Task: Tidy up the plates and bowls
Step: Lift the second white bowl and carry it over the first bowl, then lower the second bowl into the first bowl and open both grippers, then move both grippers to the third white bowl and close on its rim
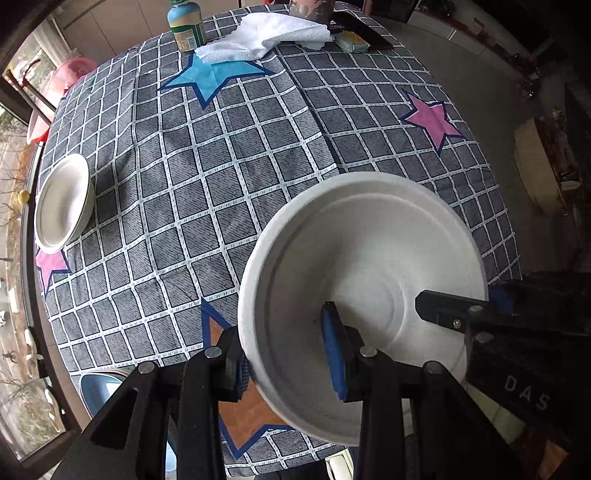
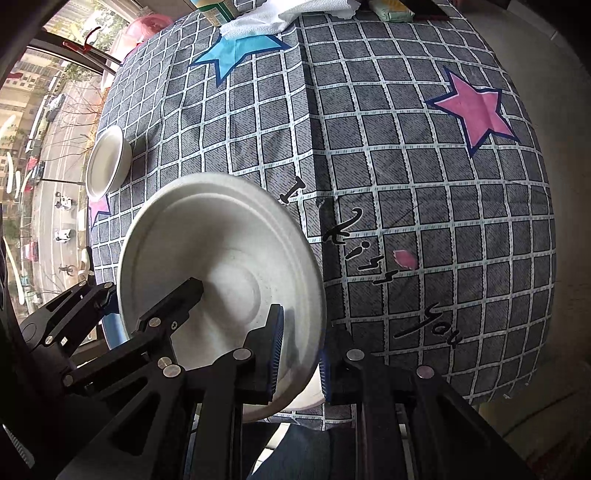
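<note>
Plate [image 1: 369, 258] gripped at both rims above the checked tablecloth [image 1: 229, 166], held by our two grippers.

Going left to right in the left wrist view, we see a small white bowl [image 1: 64, 203] resting on the cloth at nine o'clock near the table's edge, well apart from the plate. Our left gripper [image 1: 291, 360] is clamped on the plate's near rim at six o'clock, one blue pad inside the dish and the other under the lip. Our right gripper [image 1: 458, 314] reaches in from four o'clock, and in the right wrist view it [image 2: 299, 352] is pinched shut on the plate's rim at five o'clock. At twelve o'clock, on the far side of the cloth, lie a white towel [image 1: 266, 33] and a green-labelled bottle [image 1: 186, 27].
</note>
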